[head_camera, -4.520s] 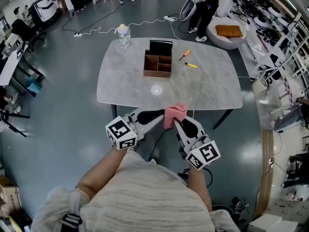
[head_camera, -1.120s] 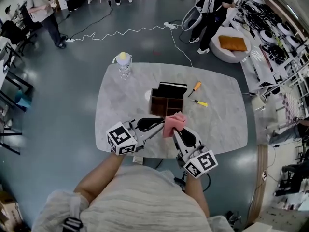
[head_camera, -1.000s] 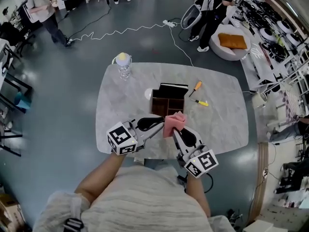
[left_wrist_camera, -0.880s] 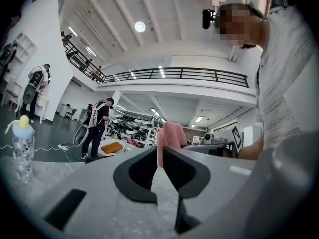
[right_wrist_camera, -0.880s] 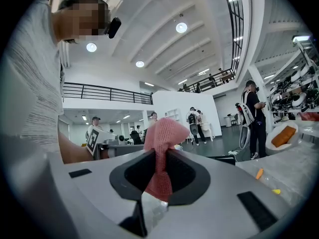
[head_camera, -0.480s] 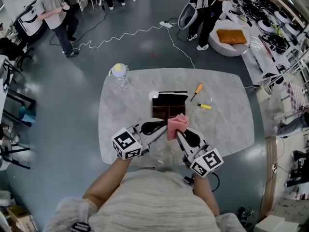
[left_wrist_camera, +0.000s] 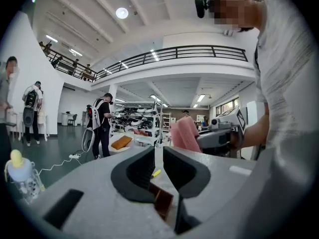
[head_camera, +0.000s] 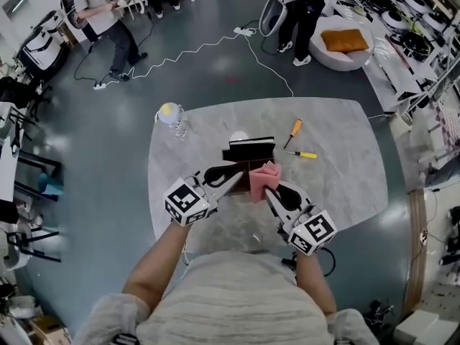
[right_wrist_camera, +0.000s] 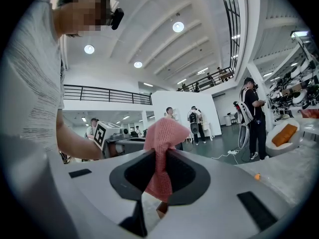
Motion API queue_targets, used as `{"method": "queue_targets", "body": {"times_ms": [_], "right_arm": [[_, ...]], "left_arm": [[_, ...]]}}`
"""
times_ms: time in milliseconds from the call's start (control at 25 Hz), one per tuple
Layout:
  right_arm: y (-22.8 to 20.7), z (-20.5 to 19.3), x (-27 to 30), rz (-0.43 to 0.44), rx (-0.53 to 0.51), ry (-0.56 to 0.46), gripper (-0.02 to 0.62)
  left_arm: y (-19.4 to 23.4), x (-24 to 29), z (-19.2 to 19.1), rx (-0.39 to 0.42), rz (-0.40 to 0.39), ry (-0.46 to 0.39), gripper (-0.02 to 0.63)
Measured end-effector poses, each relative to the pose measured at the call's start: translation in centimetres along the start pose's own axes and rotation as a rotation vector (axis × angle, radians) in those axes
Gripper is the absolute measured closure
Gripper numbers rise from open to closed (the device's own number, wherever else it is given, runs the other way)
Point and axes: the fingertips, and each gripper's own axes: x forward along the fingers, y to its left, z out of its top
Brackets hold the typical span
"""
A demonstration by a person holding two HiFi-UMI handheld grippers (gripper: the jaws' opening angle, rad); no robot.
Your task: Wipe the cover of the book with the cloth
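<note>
Grey floor (head_camera: pixel 93 164) is filling most of the head view. A white cable (head_camera: pixel 194 49) is trailing across its far side, where two people are standing, one far left (head_camera: pixel 108 20) and one far right (head_camera: pixel 298 6).

The marble counter (head_camera: pixel 338 185) is lying directly ahead. A wooden box (head_camera: pixel 244 166) is sitting near its middle. The book (head_camera: pixel 249 150), a dark slab, appears to be standing on edge in the far part of that box.

The left gripper (head_camera: pixel 241 176) and the right gripper (head_camera: pixel 267 190) are both hanging over the near side of the box and covering much of it.

- Left fingers (left_wrist_camera: pixel 134 176) are standing narrowly apart with nothing between them. Through the gap the box corner and the counter are showing.
- Right fingers (right_wrist_camera: pixel 184 176) are pinching the pink cloth (head_camera: pixel 264 177), which is bunching above them and blocking the box's near right part.

A bottle (head_camera: pixel 172 117) with a yellow cap is standing at the far left of the counter. To the right of the box, an orange-handled screwdriver (head_camera: pixel 295 129) is lying farther back, and a yellow screwdriver (head_camera: pixel 305 154) is lying nearer.
</note>
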Motion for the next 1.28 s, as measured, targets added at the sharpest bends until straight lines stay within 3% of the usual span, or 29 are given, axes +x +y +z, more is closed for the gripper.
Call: {"method": "queue_targets", "body": {"times_ms": [200, 360, 720, 1280], "right_arm": [[-2.2, -0.2, 0.2, 0.0, 0.006, 0.001, 0.532], [-3.2, -0.4, 0.6, -0.002, 0.005, 0.009, 0.532], [-4.0, -1.0, 0.8, -0.011, 0.022, 0.015, 0.532], [-5.6, -1.8, -0.1, -0.044, 0.059, 0.024, 0.532]], "left_arm": [[3.4, 2.1, -0.4, 0.015, 0.034, 0.074, 0.548], [5.2, 3.7, -0.8, 0.027, 0.029, 0.135, 0.499], [7.8, 7.1, -3.8, 0.145, -0.039, 0.347, 0.386], [8.9, 10.6, -7.9, 0.232, -0.224, 0.569, 0.373]]}}
